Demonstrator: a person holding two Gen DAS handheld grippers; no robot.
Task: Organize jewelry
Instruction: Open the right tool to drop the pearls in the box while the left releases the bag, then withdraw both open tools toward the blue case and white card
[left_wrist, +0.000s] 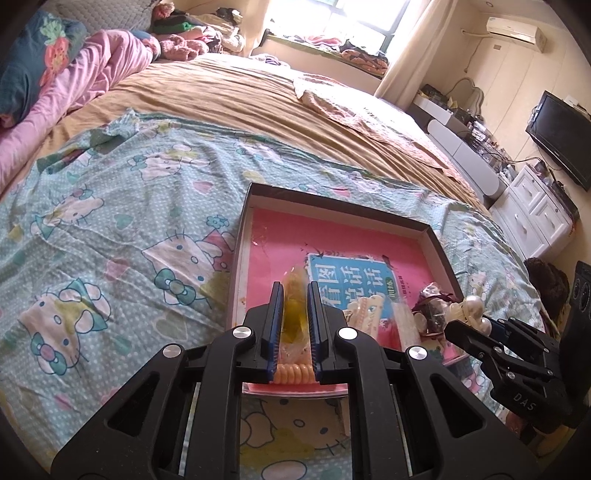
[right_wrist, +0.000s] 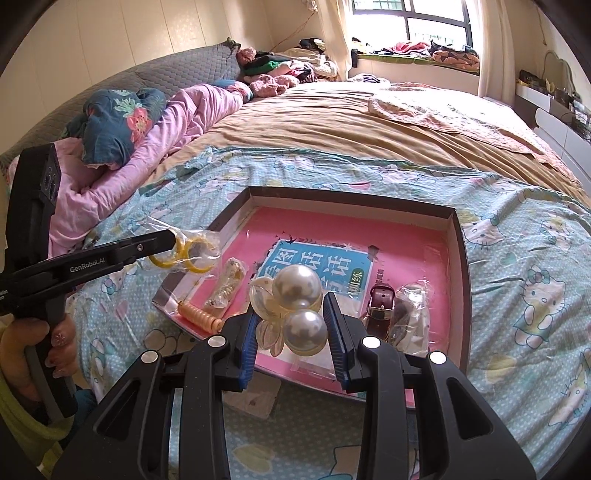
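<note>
Left gripper: fingers clamped on bagged yellow rings, above the tray's near-left corner. Right gripper: fingers grasping pearl clip. Lower gently; release inside tray, items apart.

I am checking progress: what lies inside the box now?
Inside the box: a pink book, a coil tie, a bagged chain, a watch, another bag. The pearl clip hides what lies beneath it.

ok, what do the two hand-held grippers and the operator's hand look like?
Both are matte black plastic linkages with silver round pivot bolts and blue ribbed finger pads. The left hand-held gripper reads "GenRobot.AI" in white; the right hand-held gripper reads "DAS". The left hand shows decorated nails and a yellow-green sleeve.
</note>
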